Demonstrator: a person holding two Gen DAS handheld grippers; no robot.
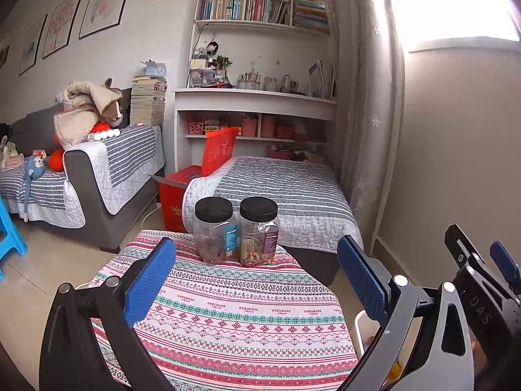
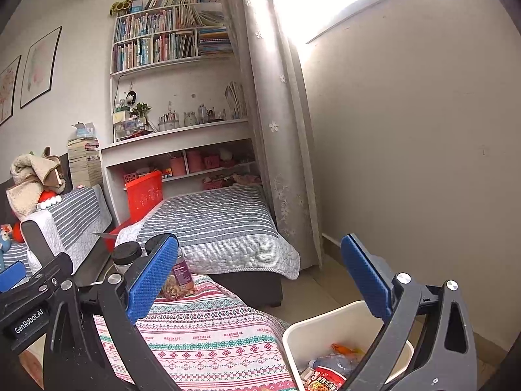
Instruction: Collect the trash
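Note:
A white trash bin point(image 2: 302, 335) stands on the floor right of the table, holding wrappers and a plastic bottle point(image 2: 329, 371); its rim also shows in the left wrist view point(image 1: 358, 325). My right gripper point(image 2: 260, 277) is open and empty, above the bin's left side and the table edge. My left gripper point(image 1: 257, 277) is open and empty over the table with the patterned cloth point(image 1: 228, 319). Two clear jars with black lids point(image 1: 213, 231) point(image 1: 259, 231) stand at the table's far edge, ahead of the left gripper.
A striped-covered ottoman point(image 1: 276, 195) stands beyond the table. A grey sofa point(image 1: 81, 179) with toys and a blanket is at the left. A red box point(image 1: 182, 192) sits between them. A bookshelf point(image 1: 257, 65), a curtain point(image 1: 368, 97) and a blue stool point(image 1: 9, 238) are around.

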